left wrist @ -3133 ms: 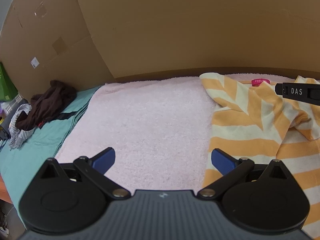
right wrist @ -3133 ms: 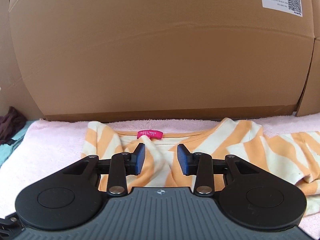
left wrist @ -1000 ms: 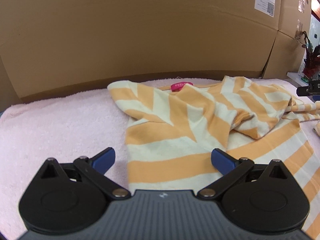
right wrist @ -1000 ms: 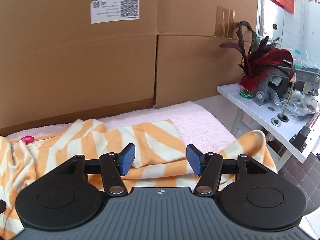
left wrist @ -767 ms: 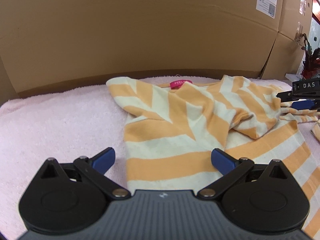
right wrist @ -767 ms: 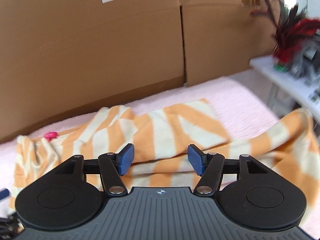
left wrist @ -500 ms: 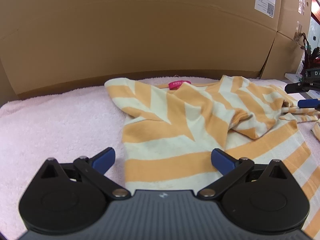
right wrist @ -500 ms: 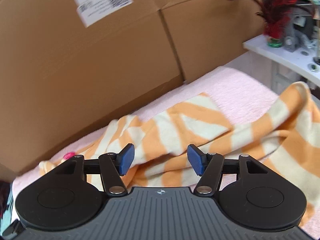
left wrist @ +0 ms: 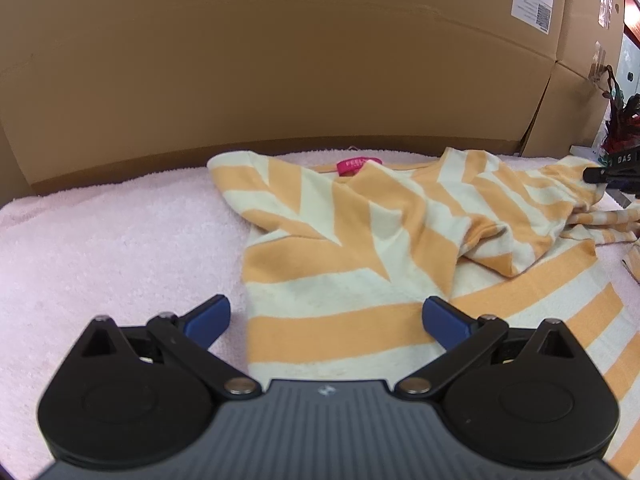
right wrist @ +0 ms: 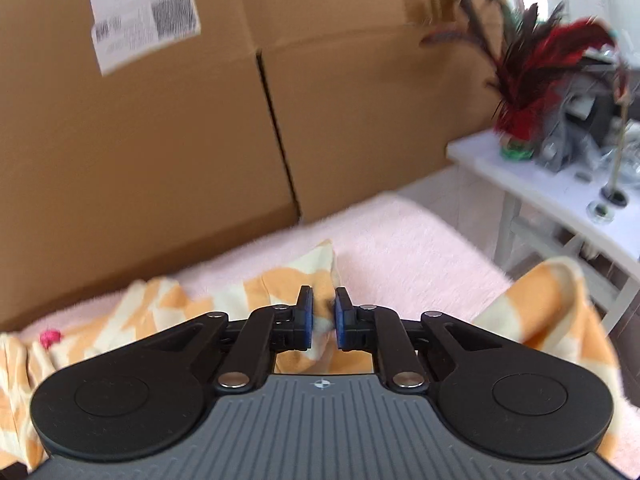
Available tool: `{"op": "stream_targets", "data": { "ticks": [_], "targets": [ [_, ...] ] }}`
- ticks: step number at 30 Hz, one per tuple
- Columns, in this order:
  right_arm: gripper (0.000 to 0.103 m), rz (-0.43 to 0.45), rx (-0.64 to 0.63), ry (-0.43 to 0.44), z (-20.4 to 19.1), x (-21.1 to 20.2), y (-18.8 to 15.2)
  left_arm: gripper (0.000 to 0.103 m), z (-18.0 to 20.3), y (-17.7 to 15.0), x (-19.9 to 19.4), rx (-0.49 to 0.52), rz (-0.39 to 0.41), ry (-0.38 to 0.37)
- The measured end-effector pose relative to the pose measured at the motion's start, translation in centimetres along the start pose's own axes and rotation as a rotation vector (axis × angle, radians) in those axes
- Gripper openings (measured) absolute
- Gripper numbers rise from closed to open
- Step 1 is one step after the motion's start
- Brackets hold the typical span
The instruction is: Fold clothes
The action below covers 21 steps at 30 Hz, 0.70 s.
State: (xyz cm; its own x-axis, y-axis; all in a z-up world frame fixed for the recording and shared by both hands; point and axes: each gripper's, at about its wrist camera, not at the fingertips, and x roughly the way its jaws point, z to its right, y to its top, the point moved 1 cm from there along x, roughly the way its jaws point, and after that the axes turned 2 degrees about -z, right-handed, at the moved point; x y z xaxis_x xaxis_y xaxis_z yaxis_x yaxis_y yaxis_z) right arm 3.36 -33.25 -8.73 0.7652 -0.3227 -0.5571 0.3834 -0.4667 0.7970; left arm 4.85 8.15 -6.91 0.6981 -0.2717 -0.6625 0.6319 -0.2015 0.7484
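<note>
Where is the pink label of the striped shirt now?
In the left wrist view the pink label sits at the collar of the striped shirt, at the far edge, just before the cardboard wall.

Our right gripper (right wrist: 321, 318) has just been closing, and its blue pads now pinch a fold of the striped shirt (right wrist: 276, 286) (its sleeve end, seemingly), where a second ago they stood wide apart.

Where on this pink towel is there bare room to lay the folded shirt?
Bare pink terry towel lies left of the orange-and-cream striped shirt, up to the brown cardboard wall. The right side is crowded with bunched fabric, where the right claw pinches it.
</note>
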Motion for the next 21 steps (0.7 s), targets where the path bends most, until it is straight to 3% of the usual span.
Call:
{"op": "stream_targets", "data": {
  "ticks": [4,8,15,18,21],
  "targets": [
    [0.012,0.111,0.011,-0.007,0.5,-2.8,1.3,0.102,0.0,0.0,0.1,-0.004,-0.003,0.0],
    [0.012,0.198,-0.027,-0.08,1.1,-4.5,1.6,0.102,-0.1,0.0,0.1,-0.01,-0.007,-0.002],
    [0.012,0.224,0.057,-0.136,3.8,-4.8,0.9,0.102,-0.1,0.0,0.0,-0.014,-0.006,-0.006],
    [0.012,0.187,0.072,-0.102,4.0,-4.5,1.2,0.102,-0.4,0.0,-0.1,-0.026,-0.002,-0.022],
    [0.012,0.252,0.085,-0.071,3.8,-5.5,2.0,0.102,-0.7,0.1,-0.1,-0.044,0.001,-0.02]
  ]
}}
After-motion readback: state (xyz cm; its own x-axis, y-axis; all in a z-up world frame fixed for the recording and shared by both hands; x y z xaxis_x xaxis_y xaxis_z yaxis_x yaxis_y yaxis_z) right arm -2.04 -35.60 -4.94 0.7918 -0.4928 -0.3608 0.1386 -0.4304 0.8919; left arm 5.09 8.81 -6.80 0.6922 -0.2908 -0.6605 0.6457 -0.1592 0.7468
